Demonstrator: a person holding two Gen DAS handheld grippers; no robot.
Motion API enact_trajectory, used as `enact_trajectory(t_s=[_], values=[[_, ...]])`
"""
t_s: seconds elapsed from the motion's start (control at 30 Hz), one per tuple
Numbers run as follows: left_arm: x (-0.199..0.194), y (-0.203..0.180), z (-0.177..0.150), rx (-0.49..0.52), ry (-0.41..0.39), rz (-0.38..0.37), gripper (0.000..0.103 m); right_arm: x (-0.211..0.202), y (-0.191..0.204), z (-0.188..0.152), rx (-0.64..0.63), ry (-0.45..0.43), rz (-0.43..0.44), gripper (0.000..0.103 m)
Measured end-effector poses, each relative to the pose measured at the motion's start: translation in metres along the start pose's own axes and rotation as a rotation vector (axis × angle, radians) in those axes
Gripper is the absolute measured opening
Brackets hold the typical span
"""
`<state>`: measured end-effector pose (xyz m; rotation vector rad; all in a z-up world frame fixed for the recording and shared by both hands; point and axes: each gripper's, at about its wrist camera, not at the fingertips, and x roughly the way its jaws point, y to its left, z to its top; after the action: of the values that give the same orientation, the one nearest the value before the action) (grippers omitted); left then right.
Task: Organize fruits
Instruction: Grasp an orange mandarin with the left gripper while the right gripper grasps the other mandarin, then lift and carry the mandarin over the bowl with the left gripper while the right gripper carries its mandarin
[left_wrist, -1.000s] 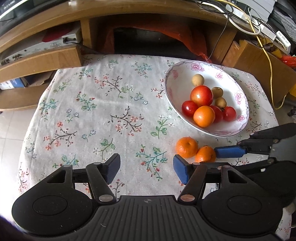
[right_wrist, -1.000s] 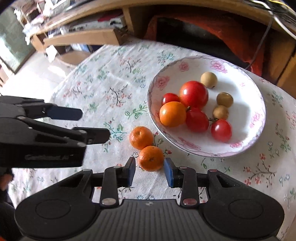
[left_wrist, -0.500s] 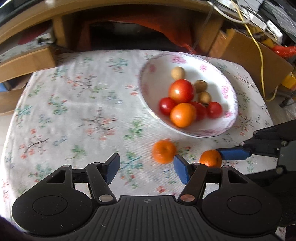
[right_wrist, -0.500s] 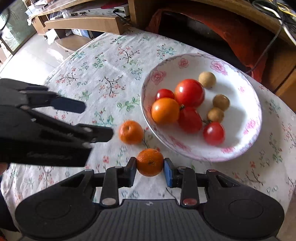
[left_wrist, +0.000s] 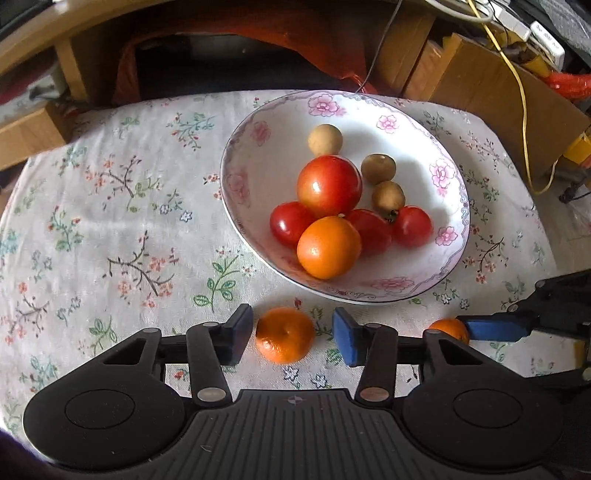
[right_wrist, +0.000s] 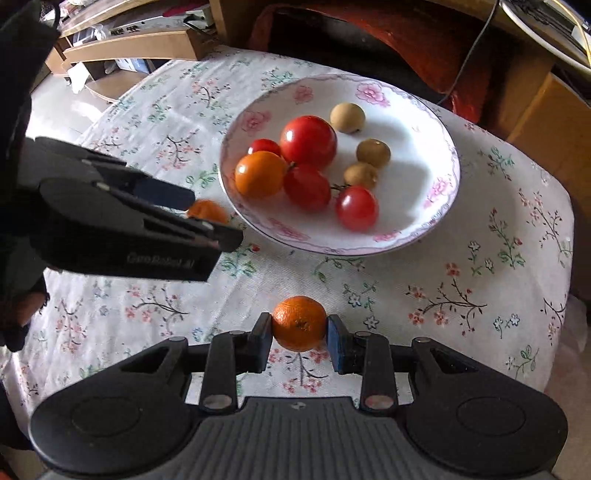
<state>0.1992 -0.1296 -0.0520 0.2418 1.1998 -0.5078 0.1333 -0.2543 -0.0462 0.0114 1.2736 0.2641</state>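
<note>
Two mandarins: right gripper (right_wrist: 299, 338) clamps one (right_wrist: 299, 323); left gripper (left_wrist: 291, 338) (jaws apart) straddles another (left_wrist: 285, 335).

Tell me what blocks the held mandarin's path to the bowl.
Nothing visible does. The right tongs are shut on the mandarin, and only bare tablecloth lies between it and the bowl. The left tongs stand off to the left, open around the other mandarin.
</note>
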Motion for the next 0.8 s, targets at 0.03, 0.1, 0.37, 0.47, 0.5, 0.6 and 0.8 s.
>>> enact_trajectory(t_s=[0.03,0.1,0.37,0.47,0.5,0.6,0.8], values=[[0.0,-0.002,-0.001,0.009,0.0,0.01,0.052,0.001,-0.001,0.0,0.002,0.002,0.001,0.033],[0.0,-0.005,-0.002,0.024,-0.002,0.025,0.048,0.002,-0.003,0.0,0.006,0.0,0.002,0.033],[-0.002,-0.018,-0.015,0.064,0.0,0.058,0.041,-0.002,-0.002,0.001,0.007,-0.016,-0.004,0.032],[-0.006,-0.02,-0.019,0.076,0.006,0.063,0.041,-0.004,-0.002,0.0,0.003,-0.02,-0.016,0.032],[-0.008,-0.02,-0.02,0.077,0.006,0.061,0.041,-0.005,-0.001,0.0,0.001,-0.022,-0.021,0.032],[-0.013,-0.02,-0.024,0.081,0.003,0.059,0.041,-0.009,0.001,0.0,0.001,-0.036,-0.021,0.032],[-0.026,-0.02,-0.024,0.074,-0.017,0.052,0.041,-0.021,0.0,0.001,0.016,-0.067,-0.021,0.032]])
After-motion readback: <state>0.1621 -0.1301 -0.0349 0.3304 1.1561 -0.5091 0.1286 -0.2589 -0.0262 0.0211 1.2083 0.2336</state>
